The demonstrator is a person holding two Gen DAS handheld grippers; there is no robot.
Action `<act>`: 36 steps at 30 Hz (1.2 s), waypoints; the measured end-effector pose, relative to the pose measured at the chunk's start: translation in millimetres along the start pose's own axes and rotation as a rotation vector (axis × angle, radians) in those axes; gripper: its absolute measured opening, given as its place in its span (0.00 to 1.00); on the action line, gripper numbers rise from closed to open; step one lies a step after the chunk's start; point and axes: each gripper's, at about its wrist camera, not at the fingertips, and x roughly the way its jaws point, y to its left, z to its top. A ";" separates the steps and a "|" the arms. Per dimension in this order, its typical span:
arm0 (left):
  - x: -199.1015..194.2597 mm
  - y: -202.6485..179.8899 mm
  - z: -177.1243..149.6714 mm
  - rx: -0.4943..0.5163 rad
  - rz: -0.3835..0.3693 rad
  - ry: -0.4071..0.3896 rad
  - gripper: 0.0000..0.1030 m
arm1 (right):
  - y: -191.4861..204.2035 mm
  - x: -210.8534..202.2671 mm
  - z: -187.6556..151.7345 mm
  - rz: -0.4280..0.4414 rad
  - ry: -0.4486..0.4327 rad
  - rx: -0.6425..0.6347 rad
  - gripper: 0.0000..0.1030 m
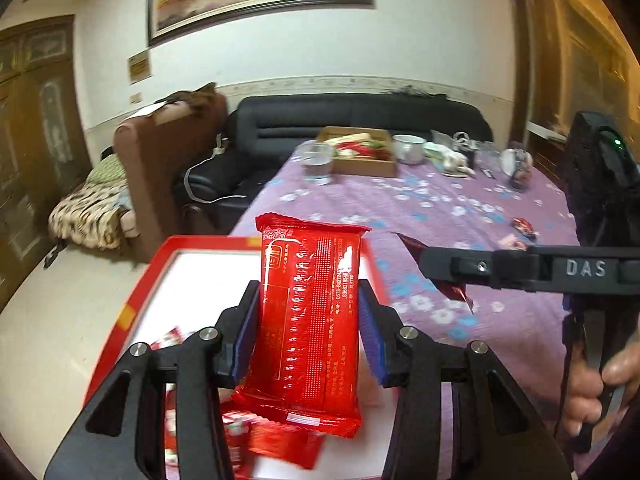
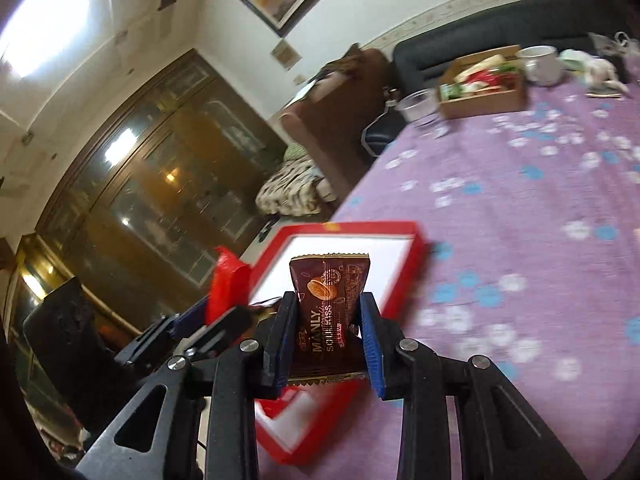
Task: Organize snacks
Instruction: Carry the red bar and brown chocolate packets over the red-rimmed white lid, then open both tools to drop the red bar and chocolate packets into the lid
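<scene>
Red packet (image 1: 308, 320) clamped in left claw (image 1: 308, 312)

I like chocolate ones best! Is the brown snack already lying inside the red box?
No, the brown snack is pinched upright between the right gripper fingers, held above the red box.

My left gripper (image 1: 308, 322): black angular linkage, silver round screws, blue ribbed pads (image 1: 370, 332).
My right gripper (image 2: 328, 330): the same black frame; "DAS" lettering, a green light beside it.

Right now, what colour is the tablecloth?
Purple tablecloth with white and blue flowers, clearest from the left wrist.
</scene>
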 end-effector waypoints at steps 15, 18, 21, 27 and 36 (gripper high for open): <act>-0.7 43.0 -17.7 -0.088 0.075 -0.027 0.43 | 37.2 59.7 -33.2 -0.108 0.053 -0.086 0.33; -0.3 43.8 -17.4 -0.092 0.080 -0.029 0.43 | 40.9 61.2 -35.4 -0.127 0.048 -0.102 0.33; 1.3 45.0 -16.7 -0.099 0.096 -0.029 0.43 | 40.9 62.0 -34.9 -0.119 0.049 -0.101 0.33; 9.7 49.7 -17.2 -0.126 0.132 0.002 0.43 | 34.3 52.0 -31.6 -0.105 0.027 -0.085 0.34; -1.2 37.5 -9.9 -0.100 0.179 -0.063 0.66 | 5.0 17.2 -19.6 -0.123 -0.042 -0.029 0.39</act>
